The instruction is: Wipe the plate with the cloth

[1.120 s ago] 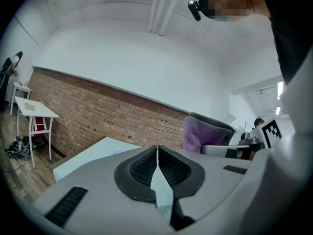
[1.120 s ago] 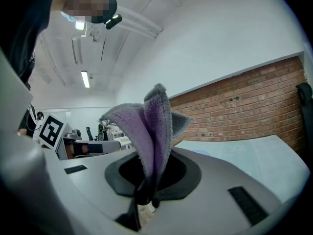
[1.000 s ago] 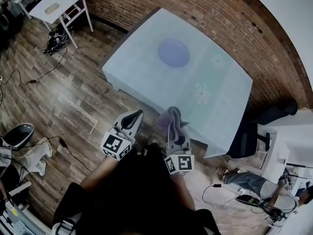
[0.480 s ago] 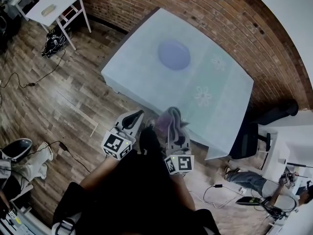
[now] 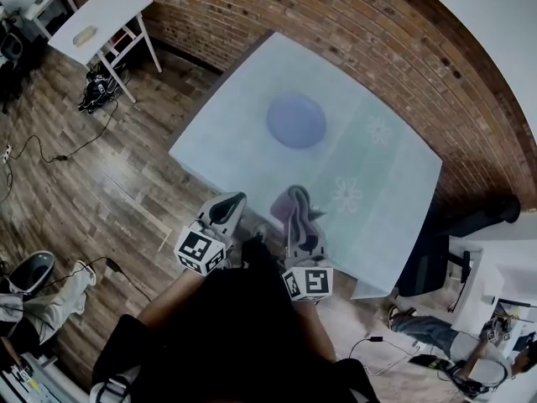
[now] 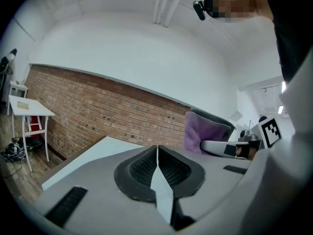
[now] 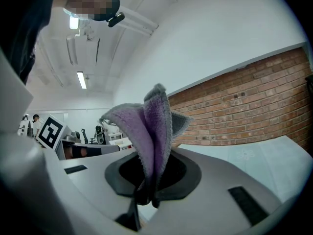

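Our right tongs (image 5: pixel 294 218) clasped a purple-grey fleecy cloth (image 5: pixel 294 198); our left tongs (image 5: pixel 228 206) were clenched empty. The round lilac plate (image 5: pixel 296 120) lay well ahead, nearer the right tongs.

Right hand-held gripper (image 7: pixel 145 196) pinching an upright folded purple cloth (image 7: pixel 151 131), brick wall (image 7: pixel 244 102) behind, pale table (image 7: pixel 266 160) at right

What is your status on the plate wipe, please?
Right gripper shut on cloth. Left gripper shut, empty. Plate untouched on table, nothing blocking it.
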The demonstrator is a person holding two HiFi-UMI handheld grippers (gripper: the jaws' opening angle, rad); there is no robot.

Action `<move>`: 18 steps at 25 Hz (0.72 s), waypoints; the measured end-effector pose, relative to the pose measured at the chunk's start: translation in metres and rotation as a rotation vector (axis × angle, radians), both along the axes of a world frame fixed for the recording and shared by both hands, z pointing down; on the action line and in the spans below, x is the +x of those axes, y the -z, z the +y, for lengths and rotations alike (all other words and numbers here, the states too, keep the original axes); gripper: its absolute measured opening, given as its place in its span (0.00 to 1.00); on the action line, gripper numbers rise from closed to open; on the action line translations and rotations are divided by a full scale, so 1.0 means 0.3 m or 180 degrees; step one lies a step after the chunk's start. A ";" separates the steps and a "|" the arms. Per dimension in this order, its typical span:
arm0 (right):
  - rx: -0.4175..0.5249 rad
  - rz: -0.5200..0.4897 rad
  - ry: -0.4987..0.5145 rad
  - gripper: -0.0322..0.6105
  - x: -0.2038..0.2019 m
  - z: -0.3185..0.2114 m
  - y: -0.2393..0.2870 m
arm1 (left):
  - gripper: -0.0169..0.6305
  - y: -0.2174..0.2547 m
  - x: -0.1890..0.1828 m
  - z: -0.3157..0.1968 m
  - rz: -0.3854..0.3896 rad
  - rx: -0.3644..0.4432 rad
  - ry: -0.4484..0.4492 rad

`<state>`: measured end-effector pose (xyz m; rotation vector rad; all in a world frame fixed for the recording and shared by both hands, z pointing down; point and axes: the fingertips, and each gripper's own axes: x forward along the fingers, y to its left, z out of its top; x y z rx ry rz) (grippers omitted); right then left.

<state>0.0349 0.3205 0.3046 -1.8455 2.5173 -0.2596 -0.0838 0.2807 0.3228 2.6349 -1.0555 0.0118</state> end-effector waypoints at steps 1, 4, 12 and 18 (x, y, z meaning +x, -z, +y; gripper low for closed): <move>-0.0019 -0.0008 0.0001 0.15 0.018 -0.032 -0.006 | 0.09 -0.008 0.016 -0.027 -0.0018 -0.0017 0.0010; -0.0060 -0.0050 0.0029 0.15 0.066 -0.115 -0.021 | 0.09 -0.035 0.065 -0.106 -0.0076 -0.0074 0.0049; -0.0060 -0.0042 0.0193 0.15 0.191 -0.283 -0.049 | 0.09 -0.093 0.179 -0.280 -0.0170 -0.0211 0.0205; -0.0084 -0.0051 0.0205 0.15 0.275 -0.361 -0.063 | 0.09 -0.152 0.226 -0.394 -0.0281 -0.0321 0.0363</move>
